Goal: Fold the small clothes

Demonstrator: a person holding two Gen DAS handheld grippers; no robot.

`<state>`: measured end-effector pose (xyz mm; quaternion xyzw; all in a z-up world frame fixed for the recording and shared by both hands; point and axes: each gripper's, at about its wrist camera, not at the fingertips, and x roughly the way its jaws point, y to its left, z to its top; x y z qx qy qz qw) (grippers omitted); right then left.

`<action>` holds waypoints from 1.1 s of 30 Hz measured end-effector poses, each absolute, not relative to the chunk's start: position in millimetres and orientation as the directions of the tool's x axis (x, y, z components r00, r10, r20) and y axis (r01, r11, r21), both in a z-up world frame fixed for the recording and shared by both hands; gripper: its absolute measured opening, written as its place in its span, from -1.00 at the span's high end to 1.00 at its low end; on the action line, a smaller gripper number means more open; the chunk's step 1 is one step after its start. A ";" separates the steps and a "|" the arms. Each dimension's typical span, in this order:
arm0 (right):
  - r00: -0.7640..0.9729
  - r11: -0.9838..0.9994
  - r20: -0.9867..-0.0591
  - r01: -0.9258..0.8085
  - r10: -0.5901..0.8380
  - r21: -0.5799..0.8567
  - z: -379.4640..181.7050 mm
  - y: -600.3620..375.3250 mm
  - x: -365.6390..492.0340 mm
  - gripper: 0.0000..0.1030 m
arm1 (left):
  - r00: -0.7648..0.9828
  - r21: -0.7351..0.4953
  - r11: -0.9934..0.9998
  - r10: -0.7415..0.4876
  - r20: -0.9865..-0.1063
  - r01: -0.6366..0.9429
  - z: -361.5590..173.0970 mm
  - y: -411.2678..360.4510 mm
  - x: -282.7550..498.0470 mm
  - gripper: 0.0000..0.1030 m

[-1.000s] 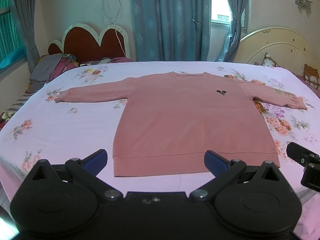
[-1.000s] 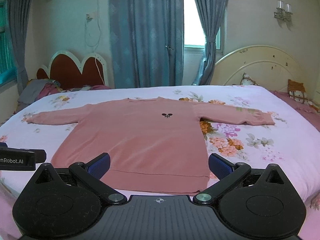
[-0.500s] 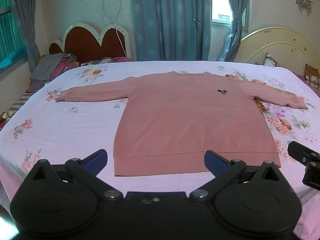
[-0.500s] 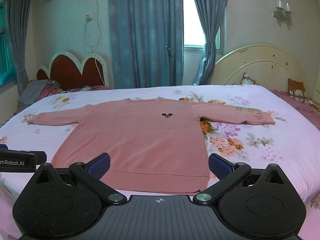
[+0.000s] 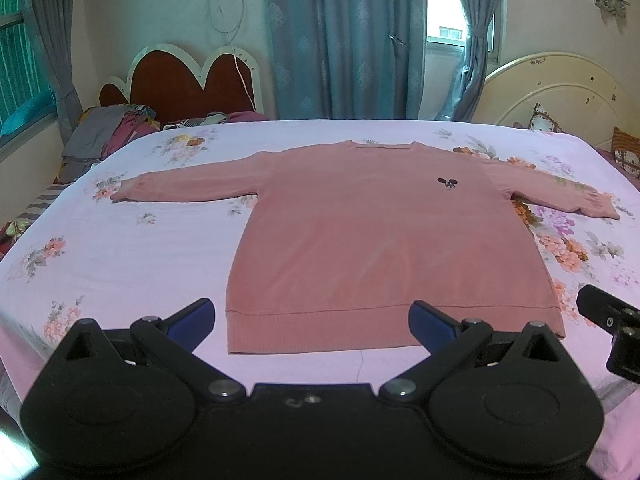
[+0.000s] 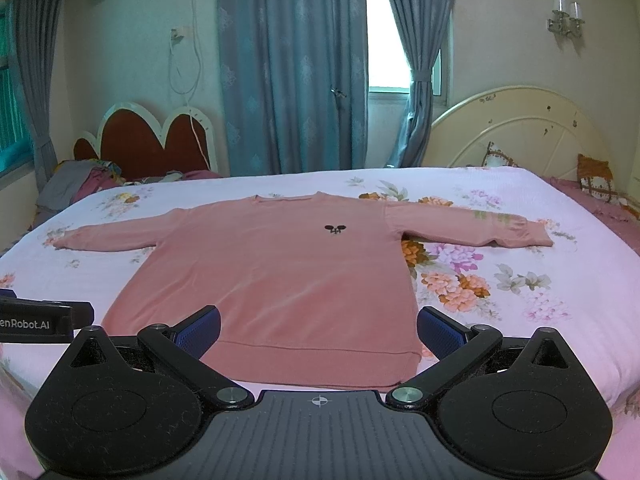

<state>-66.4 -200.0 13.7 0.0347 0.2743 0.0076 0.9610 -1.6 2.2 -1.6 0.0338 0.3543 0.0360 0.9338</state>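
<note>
Ahead, sweater (image 5: 384, 240) lies beyond gripper (image 5: 312, 316).

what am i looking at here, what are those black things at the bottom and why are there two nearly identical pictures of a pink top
The black shapes are two hand-held grippers that a person carries, one in each hand. Each has a fisheye camera looking forward along its two blue-padded fingers, which gives two similar views.

One picture comes from the left hand-held gripper, the other from the right hand-held gripper. Both are open and hold nothing.

A pink long-sleeved sweater lies flat on a floral bedsheet, sleeves spread out, not yet folded. The black piece at each picture's edge is the other gripper.
</note>
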 end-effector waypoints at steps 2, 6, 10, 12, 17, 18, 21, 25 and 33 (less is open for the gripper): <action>0.849 0.997 -0.528 0.006 0.034 0.073 12.6 -200.2 -65.1 -1.00 | 0.745 0.088 0.995 0.090 -0.661 -0.042 -1.7 1.6 -1.0 -1.00; 0.847 0.997 -0.530 0.009 0.033 0.076 12.4 -201.2 -62.5 -1.00 | 0.745 0.087 0.995 0.090 -0.661 -0.042 -1.8 1.6 0.1 -1.00; 0.846 0.997 -0.531 0.012 0.033 0.081 11.7 -203.1 -60.8 -1.00 | 0.742 0.088 0.995 0.091 -0.665 -0.043 -3.3 0.8 3.2 -1.00; 0.845 0.997 -0.533 0.014 0.032 0.082 10.9 -203.7 -60.2 -1.00 | 0.740 0.090 0.995 0.091 -0.666 -0.042 -4.1 -0.3 4.3 -1.00; 0.844 0.996 -0.536 0.020 0.031 0.088 10.2 -205.7 -56.8 -1.00 | 0.739 0.092 0.995 0.093 -0.667 -0.042 -4.3 -2.2 6.9 -1.00; 0.844 0.996 -0.536 0.020 0.031 0.089 10.0 -206.1 -56.1 -1.00 | 0.738 0.092 0.995 0.093 -0.668 -0.042 -4.4 -2.3 7.1 -1.00; 0.843 0.996 -0.537 0.022 0.029 0.088 10.1 -207.1 -55.2 -1.00 | 0.734 0.091 0.995 0.092 -0.673 -0.041 -5.3 -3.6 10.6 -1.00; 0.839 0.996 -0.544 0.030 0.024 0.089 8.1 -208.3 -51.0 -1.00 | 0.731 0.094 0.995 0.092 -0.676 -0.039 -7.0 -4.3 13.7 -1.00; 0.833 0.995 -0.554 0.044 0.016 0.094 3.9 -209.5 -42.2 -1.00 | 0.725 0.100 0.994 0.095 -0.682 -0.036 -10.3 -4.8 25.3 -1.00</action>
